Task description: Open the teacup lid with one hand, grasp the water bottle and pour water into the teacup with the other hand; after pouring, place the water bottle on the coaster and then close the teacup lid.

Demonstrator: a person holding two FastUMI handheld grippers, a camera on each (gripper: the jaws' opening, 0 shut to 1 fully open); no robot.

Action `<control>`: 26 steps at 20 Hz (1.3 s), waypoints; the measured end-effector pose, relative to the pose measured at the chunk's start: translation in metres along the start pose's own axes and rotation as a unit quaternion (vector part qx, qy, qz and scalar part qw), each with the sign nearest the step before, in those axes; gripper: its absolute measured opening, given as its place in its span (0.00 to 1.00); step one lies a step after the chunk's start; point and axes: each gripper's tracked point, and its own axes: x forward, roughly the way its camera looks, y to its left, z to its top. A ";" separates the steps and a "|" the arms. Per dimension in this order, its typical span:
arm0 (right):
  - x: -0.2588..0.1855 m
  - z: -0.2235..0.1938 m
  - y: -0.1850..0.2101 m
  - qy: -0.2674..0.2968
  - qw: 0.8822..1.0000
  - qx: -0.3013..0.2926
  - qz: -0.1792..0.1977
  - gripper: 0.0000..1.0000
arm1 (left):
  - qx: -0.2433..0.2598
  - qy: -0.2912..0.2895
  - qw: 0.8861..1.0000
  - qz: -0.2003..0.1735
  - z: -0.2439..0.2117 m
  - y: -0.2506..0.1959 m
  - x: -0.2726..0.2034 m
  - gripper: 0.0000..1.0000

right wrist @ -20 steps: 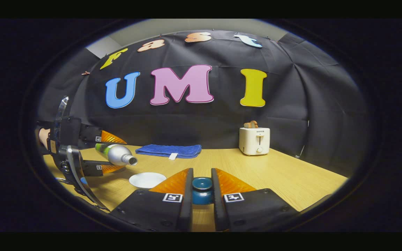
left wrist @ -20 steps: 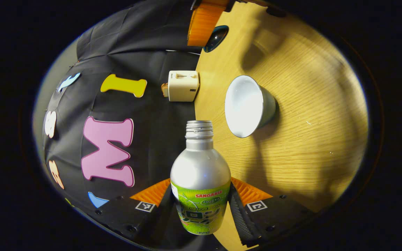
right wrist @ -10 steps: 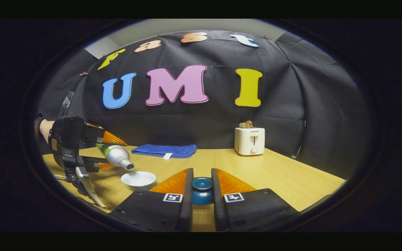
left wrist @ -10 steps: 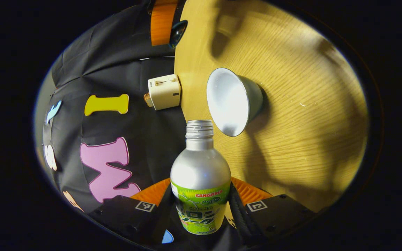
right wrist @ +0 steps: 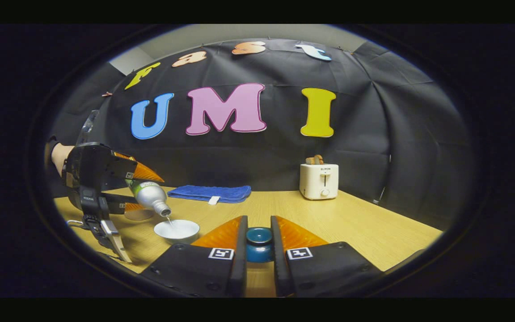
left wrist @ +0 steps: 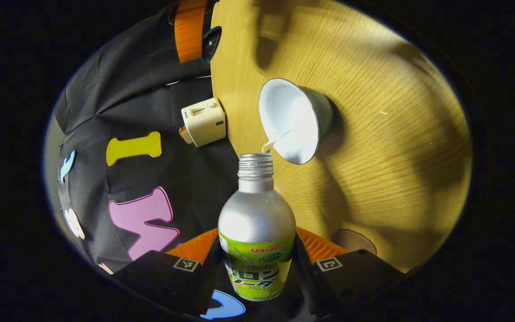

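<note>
Pouring underway: my left gripper (left wrist: 257, 264) clamping water bottle (left wrist: 256, 232), teacup (left wrist: 294, 120) at one o'clock; right gripper (right wrist: 258, 243) pinching lid (right wrist: 259, 243). Coaster (left wrist: 353, 240), re-lidding remaining.

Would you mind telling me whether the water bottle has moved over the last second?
Yes. The water bottle has tipped further, mouth down toward the teacup, judged against the blue towel.

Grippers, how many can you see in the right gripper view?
2. The right gripper is at the bottom centre, jaws shut on the teacup lid. The left gripper is at far left, tilting the water bottle over the teacup.
</note>
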 end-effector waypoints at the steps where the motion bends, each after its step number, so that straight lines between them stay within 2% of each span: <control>1: 0.000 0.000 0.000 0.000 1.000 0.000 0.000 0.33 | 0.006 0.001 1.000 0.000 -0.001 0.000 0.000 0.80; 3: 0.001 0.000 0.000 0.000 1.000 0.000 0.000 0.33 | 0.016 0.003 1.000 -0.002 -0.003 0.001 -0.001 0.80; 4: 0.000 0.000 0.000 0.000 1.000 0.000 0.000 0.24 | 0.028 0.004 1.000 0.002 -0.003 0.004 -0.001 0.80; 5: 0.000 0.000 0.000 0.000 1.000 0.000 0.000 0.34 | 0.038 0.003 0.999 0.006 -0.002 0.009 -0.003 0.80; 6: 0.001 0.000 0.000 0.000 1.000 0.000 0.000 0.29 | 0.041 0.003 0.999 0.007 -0.002 0.013 -0.004 0.80; 7: 0.001 0.000 0.000 0.000 1.000 0.000 0.000 0.34 | 0.048 0.003 0.999 0.008 -0.002 0.014 -0.005 0.80; 26: 0.001 0.000 0.000 0.000 1.000 0.000 0.000 0.34 | 0.145 0.010 0.989 0.010 -0.003 0.032 -0.009 0.81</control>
